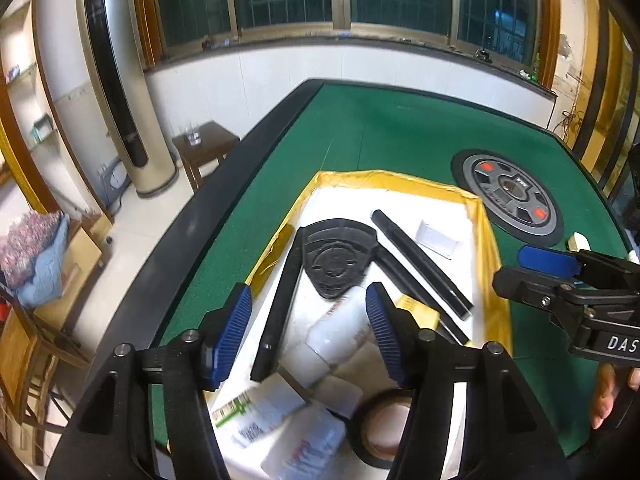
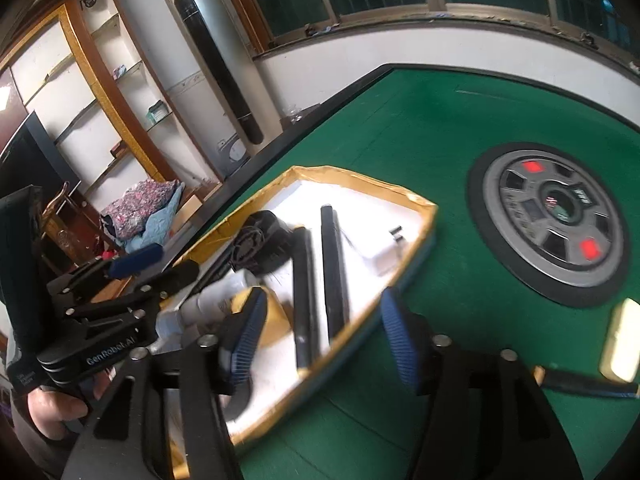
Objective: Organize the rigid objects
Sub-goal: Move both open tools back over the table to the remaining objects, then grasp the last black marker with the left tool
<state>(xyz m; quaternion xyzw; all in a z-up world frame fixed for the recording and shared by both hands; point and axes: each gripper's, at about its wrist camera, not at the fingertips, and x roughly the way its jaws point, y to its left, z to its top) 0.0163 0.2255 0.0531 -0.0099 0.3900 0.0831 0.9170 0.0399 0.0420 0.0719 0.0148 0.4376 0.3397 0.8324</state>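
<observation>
A shallow white tray with yellow taped rim (image 1: 486,240) (image 2: 424,216) lies on the green table. It holds black bars (image 1: 420,264) (image 2: 332,276), a black fan-shaped pad (image 1: 338,258), a white bottle (image 1: 340,330), a white adapter (image 1: 436,238) (image 2: 386,254), a tape roll (image 1: 382,428) and white packets. My left gripper (image 1: 310,334) is open and empty above the bottle. My right gripper (image 2: 320,338) is open and empty over the tray's right rim; it shows in the left wrist view (image 1: 532,268).
A round grey and black hub (image 1: 508,196) (image 2: 554,226) sits in the table centre. A cream block (image 2: 620,344) and a dark pen-like stick (image 2: 588,384) lie on the felt at right. The black table edge (image 1: 192,216) runs along the left, with a stool and floor beyond.
</observation>
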